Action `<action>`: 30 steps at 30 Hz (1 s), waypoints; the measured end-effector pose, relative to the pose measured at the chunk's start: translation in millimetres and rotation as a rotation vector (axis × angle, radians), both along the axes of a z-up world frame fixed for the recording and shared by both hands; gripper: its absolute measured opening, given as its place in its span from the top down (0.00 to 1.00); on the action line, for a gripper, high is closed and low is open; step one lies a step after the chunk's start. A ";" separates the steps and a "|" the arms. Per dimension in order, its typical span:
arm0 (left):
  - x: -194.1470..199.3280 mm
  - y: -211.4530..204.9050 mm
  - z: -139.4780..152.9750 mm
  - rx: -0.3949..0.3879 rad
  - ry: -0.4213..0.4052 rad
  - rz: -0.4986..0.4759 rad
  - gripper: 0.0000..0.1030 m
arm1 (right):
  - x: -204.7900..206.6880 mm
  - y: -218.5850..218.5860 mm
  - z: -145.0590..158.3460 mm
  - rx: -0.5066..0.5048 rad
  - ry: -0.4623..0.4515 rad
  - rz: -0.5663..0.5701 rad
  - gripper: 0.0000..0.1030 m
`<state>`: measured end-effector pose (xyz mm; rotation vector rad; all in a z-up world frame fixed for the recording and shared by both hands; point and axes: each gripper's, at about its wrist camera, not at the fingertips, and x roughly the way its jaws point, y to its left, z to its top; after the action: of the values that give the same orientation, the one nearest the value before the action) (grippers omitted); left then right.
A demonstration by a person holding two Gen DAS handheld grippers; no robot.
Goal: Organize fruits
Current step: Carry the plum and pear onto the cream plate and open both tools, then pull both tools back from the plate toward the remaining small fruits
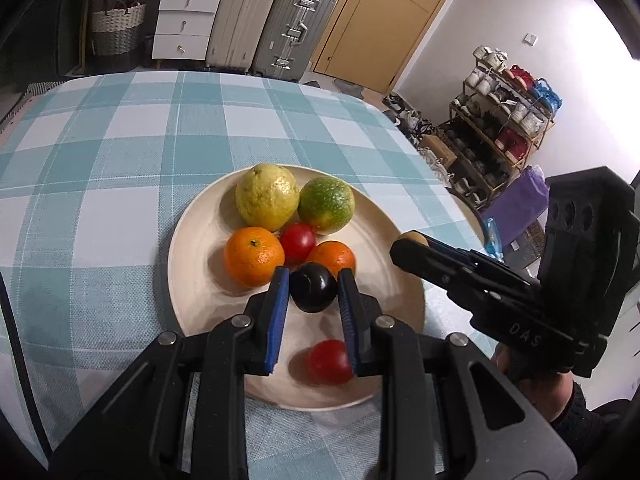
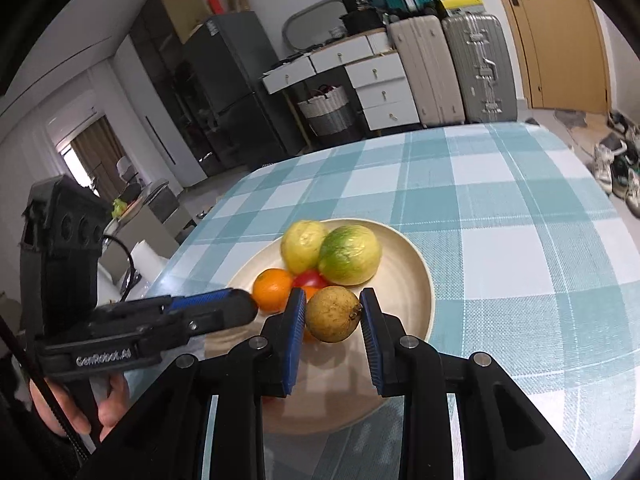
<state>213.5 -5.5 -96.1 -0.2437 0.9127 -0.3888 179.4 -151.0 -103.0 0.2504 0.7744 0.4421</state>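
Observation:
A cream plate (image 1: 192,240) on the checked tablecloth holds a yellow lemon (image 1: 267,196), a green-orange citrus (image 1: 326,204), two oranges (image 1: 254,256), a red tomato (image 1: 298,242) and a second tomato (image 1: 328,362) near its front rim. My left gripper (image 1: 313,280) is shut on a dark plum (image 1: 313,292) just above the plate. My right gripper (image 2: 333,300) is shut on a brownish-yellow round fruit (image 2: 333,314) over the plate (image 2: 412,256). The right gripper also shows in the left wrist view (image 1: 412,244), beside the plate's right rim.
The table (image 1: 120,140) with the teal checked cloth extends left and behind the plate. Its right edge (image 1: 452,184) drops off toward a shoe rack (image 1: 500,128). Suitcases (image 1: 272,20) and drawers stand behind the table. The left gripper (image 2: 224,308) reaches over the plate's left side.

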 end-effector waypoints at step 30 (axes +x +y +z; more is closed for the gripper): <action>-35.4 13.6 39.6 0.005 -0.088 0.043 0.55 | -35.7 -11.6 30.4 -0.002 -0.077 -0.105 0.17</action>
<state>178.2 8.1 -56.5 -0.2395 0.8209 -0.3550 143.7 -162.6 -72.6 0.2694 0.6835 0.3501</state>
